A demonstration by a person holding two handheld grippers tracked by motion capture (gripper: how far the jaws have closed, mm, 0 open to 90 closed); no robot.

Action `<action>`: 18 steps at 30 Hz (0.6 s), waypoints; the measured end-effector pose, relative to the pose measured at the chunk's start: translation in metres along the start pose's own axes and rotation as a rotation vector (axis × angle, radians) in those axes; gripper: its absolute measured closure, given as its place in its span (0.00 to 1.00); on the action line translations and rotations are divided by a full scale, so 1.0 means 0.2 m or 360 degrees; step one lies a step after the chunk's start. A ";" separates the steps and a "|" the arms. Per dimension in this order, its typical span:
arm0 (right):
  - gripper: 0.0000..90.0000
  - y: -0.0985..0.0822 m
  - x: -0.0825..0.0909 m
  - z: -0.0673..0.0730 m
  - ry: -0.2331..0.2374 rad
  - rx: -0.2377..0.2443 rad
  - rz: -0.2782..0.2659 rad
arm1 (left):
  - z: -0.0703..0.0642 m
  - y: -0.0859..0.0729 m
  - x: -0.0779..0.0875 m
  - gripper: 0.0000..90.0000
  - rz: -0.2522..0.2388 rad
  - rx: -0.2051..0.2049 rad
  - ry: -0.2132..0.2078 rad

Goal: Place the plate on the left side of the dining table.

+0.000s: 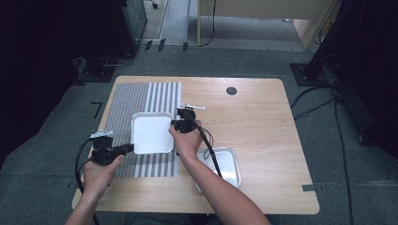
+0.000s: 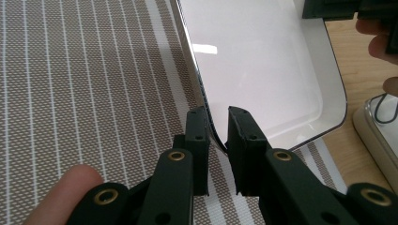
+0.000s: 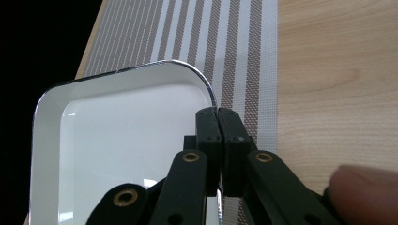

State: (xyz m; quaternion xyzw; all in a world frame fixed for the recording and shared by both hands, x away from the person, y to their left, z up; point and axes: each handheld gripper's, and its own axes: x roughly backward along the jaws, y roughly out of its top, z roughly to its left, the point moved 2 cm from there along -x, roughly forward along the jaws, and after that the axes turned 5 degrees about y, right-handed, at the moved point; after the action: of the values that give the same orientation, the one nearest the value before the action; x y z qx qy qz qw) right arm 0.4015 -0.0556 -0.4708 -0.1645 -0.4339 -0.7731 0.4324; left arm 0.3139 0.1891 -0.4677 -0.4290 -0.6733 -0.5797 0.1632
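On the striped mat (image 1: pixel 141 126), the left tongs (image 2: pixel 217 123) straddle the white tray's (image 1: pixel 151 133) near-left rim, jaws parted. At its right rim the right tongs (image 3: pixel 218 112) pinch the edge. Bare table (image 1: pixel 263 122) lies rightward, beyond a second tray (image 1: pixel 230 164).

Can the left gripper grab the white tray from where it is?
Probably yes: the left gripper already has its open jaws straddling the white tray's rim, one each side, with nothing between. It only needs to close.
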 end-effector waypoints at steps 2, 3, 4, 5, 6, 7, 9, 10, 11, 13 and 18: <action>0.99 0.01 -0.02 0.01 -0.0004 0.0014 0.0003 | 0.02 0.01 -0.01 0.89 0.0005 0.0006 0.0012; 0.99 0.02 -0.03 0.02 -0.0006 0.0015 0.0003 | 0.03 0.02 -0.01 0.89 0.0010 0.0005 0.0019; 0.99 0.02 -0.04 0.02 -0.0008 0.0024 0.0003 | 0.03 0.02 -0.01 0.89 0.0010 0.0005 0.0019; 0.99 0.03 -0.05 0.03 -0.0012 0.0025 0.0005 | 0.05 0.03 -0.02 0.89 0.0014 0.0011 0.0026; 0.99 0.03 -0.06 0.03 -0.0012 0.0019 0.0009 | 0.05 0.03 -0.02 0.89 0.0014 0.0011 0.0026; 0.99 0.03 -0.07 0.04 -0.0009 0.0028 0.0010 | 0.07 0.04 -0.02 0.89 0.0021 0.0014 0.0032; 0.99 0.04 -0.09 0.04 0.0001 0.0030 0.0007 | 0.09 0.04 -0.03 0.89 0.0020 0.0024 0.0041; 0.99 0.04 -0.11 0.04 0.0006 0.0019 0.0009 | 0.09 0.04 -0.03 0.89 0.0020 0.0024 0.0041; 0.99 0.05 -0.13 0.04 0.0010 0.0015 0.0008 | 0.11 0.06 -0.04 0.89 0.0026 0.0037 0.0051; 0.99 0.04 -0.16 0.04 0.0006 0.0000 0.0020 | 0.13 0.07 -0.05 0.89 0.0036 0.0046 0.0060; 0.99 0.04 -0.25 0.02 -0.0018 -0.0030 0.0056 | 0.18 0.08 -0.09 0.90 0.0058 0.0075 0.0079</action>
State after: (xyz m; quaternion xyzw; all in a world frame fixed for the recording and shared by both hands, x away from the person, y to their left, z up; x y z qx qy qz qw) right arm 0.4359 -0.0272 -0.4958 -0.1807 -0.4260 -0.7686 0.4418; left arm 0.3469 0.2137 -0.4798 -0.4229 -0.6745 -0.5709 0.2004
